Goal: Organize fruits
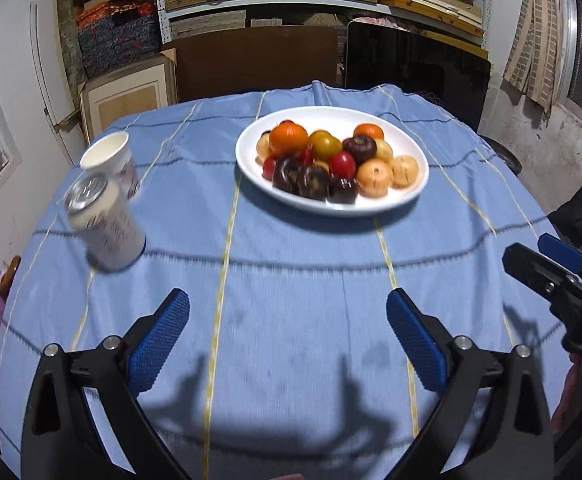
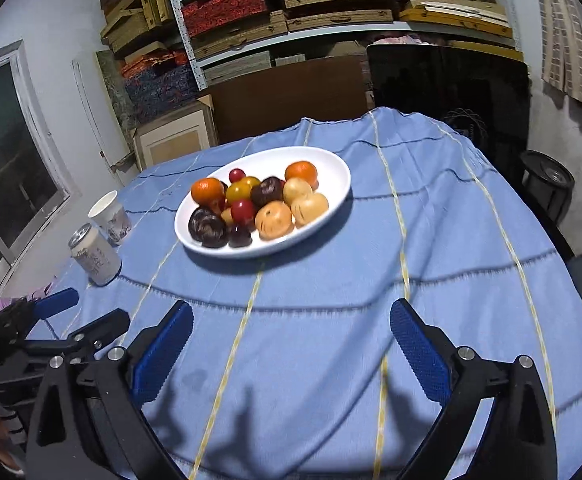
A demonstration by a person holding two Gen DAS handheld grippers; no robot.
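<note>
Writing: the can (image 1: 105,226) and the paper cup (image 1: 109,159) both have dark marks on their sides, but they are too blurry to read.
Plate: a white oval plate (image 1: 411,196) sits on the blue tablecloth (image 1: 299,248), past the middle of the table.
Fruits: the fruits (image 1: 331,158) are all piled on the plate. There are orange ones, dark purple ones, small red ones, a yellow one and pale tan ones.
Left gripper: the left gripper (image 1: 288,322) has its jaws wide apart with nothing between them. It hangs over bare cloth, and the plate is well ahead of it, a bit to the right.
Right gripper: the right gripper (image 2: 291,326) also has its jaws wide apart and holds nothing. The plate (image 2: 339,196) is well ahead of it, a bit to the left.
Drinks: the can stands just in front of the cup, at the left edge of the table, well apart from the plate.
</note>
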